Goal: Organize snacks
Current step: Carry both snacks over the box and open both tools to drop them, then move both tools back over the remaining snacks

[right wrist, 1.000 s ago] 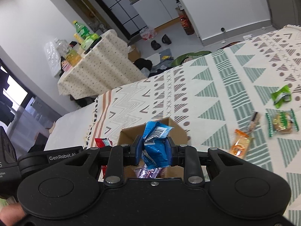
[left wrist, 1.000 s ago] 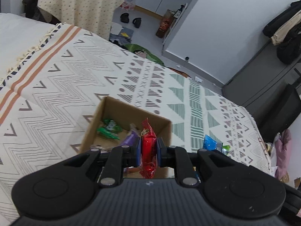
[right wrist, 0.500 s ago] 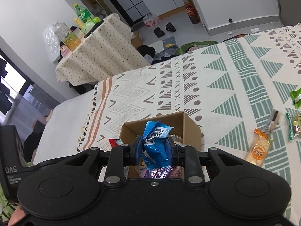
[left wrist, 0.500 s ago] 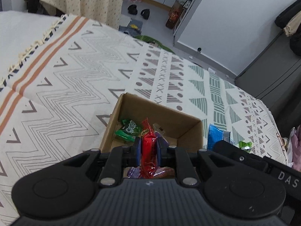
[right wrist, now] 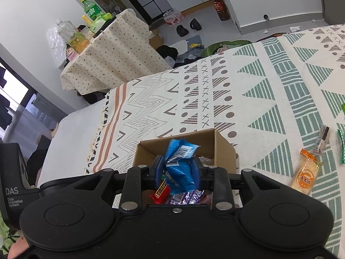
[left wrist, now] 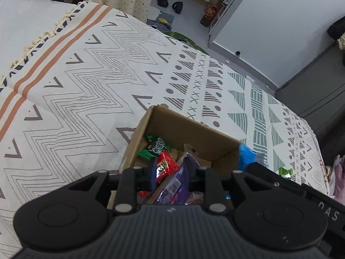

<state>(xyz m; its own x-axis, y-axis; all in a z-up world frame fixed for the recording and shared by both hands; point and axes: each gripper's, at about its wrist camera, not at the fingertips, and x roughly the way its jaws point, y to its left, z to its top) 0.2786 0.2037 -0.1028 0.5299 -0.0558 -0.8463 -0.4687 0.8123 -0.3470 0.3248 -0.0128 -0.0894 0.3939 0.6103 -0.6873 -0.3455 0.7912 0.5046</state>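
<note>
Right wrist view: the right gripper is clamped across a crinkly blue foil snack packet above the open brown cardboard box. Light, soft and slippery, the packet probably holds best mid-body. The left gripper stands apart over the box, its red packet loose.

Soft, even daylight is filling both views, and nothing is looking dim. In the right wrist view a window at the far left edge is blowing out to plain white. The patterned bedspread is showing only faint, diffuse shadows; the inside of the cardboard box is sitting in gentle shade. Fisheye distortion is bending the wall and the bed edges into curves, and dark vignetting is creeping into the corners. The blue packet at the box's right corner is smearing with blur. The black tool housing is catching dull, matte highlights.
</note>
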